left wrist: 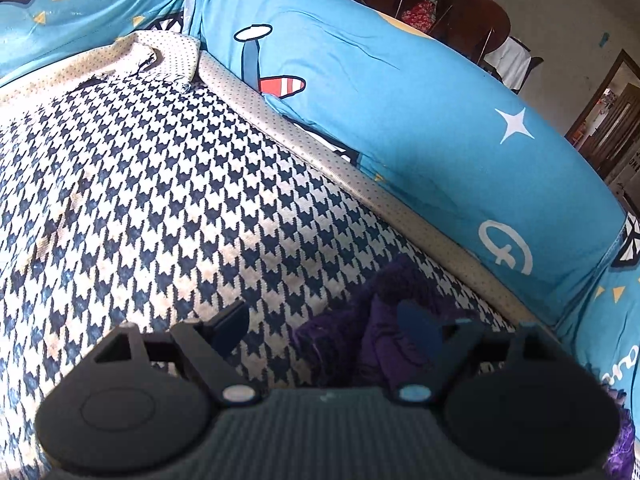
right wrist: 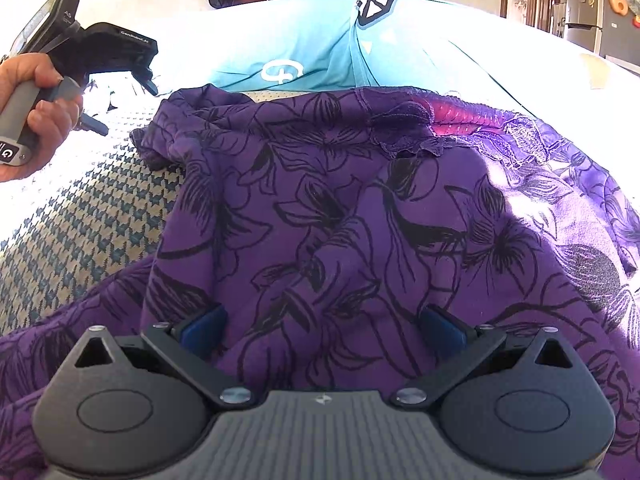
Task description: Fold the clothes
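A purple garment (right wrist: 340,220) with black flower outlines lies spread and rumpled on a blue-and-white houndstooth blanket (right wrist: 80,232). My right gripper (right wrist: 322,328) is low over it. Its fingers are open wide, and a fold of the cloth bulges between them without being pinched. A hand (right wrist: 40,104) holds my left gripper (right wrist: 120,102) open at the garment's far left corner. In the left wrist view, my left gripper (left wrist: 326,326) is open over the blanket (left wrist: 160,180). A bunched corner of the purple garment (left wrist: 384,320) lies by its right finger (left wrist: 420,328).
A bright blue cartoon-print sheet (left wrist: 400,100) covers the raised padding behind the blanket, also seen as the blue sheet (right wrist: 300,48). A beige dotted band (left wrist: 320,148) edges the blanket. Brown chairs (left wrist: 468,20) stand beyond, with doors and a fridge (right wrist: 580,4) further back.
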`<state>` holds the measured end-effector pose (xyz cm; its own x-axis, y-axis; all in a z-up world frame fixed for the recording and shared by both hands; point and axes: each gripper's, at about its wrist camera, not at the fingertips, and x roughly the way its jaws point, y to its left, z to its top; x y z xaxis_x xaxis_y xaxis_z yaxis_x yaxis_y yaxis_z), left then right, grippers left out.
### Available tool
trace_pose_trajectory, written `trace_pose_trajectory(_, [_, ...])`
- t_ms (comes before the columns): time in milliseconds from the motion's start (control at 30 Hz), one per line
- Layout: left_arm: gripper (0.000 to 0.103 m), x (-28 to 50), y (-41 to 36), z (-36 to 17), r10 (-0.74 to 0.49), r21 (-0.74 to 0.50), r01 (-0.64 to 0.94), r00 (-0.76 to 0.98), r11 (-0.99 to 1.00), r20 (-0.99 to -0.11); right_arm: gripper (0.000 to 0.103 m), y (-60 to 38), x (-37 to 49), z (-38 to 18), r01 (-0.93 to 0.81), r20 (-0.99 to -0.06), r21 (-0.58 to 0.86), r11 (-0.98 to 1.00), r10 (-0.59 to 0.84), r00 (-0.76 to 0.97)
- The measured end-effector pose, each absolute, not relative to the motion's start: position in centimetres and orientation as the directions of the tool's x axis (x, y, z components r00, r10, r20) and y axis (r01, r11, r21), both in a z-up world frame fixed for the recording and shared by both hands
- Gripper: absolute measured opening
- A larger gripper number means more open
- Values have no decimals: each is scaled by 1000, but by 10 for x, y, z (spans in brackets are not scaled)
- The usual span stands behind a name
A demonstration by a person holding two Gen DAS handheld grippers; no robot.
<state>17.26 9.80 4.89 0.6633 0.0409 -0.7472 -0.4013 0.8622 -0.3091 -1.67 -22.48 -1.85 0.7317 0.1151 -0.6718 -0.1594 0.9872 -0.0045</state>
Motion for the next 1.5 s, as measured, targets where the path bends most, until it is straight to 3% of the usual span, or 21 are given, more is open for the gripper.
trace_pose_trajectory(200, [82, 172, 102, 35, 78, -269, -433, 634, 860, -769, 103, -224, -17, -19, -161, -669, -6, 987, 116, 734])
trace_pose_trajectory(600, [61, 183, 88, 16, 66, -226, -386, 614, 894, -786, 103, -224, -17, -20, -162, -665, -6, 987, 117, 738])
trace_pose_trajectory(667, [39, 185, 83, 16, 70, -207, -364, 620, 908, -782, 103, -224, -17, -20, -162, -664, -6, 987, 117, 738])
trace_pose_trajectory(733, [26, 186, 77, 17, 74, -190, -344, 626, 920, -776, 103, -225, -16, -20, -163, -664, -6, 987, 118, 738])
trace_pose_trajectory(867, [15, 184, 73, 22, 93, -165, -333, 637, 928, -765, 103, -224, -16, -19, -163, -663, -7, 987, 118, 739])
trace_pose_trajectory(1000, [14, 182, 74, 33, 125, -139, -332, 661, 933, -740, 103, -224, -16, -19, -163, -663, -7, 987, 118, 739])
trace_pose_trajectory(1167, [14, 174, 78, 59, 296, 12, -380, 700, 925, -649, 103, -224, -17, -19, -164, -663, -7, 986, 118, 739])
trace_pose_trajectory(1500, [14, 155, 126, 102, 599, 196, -584, 651, 787, -466, 103, -224, -16, -19, -165, -663, -9, 986, 117, 739])
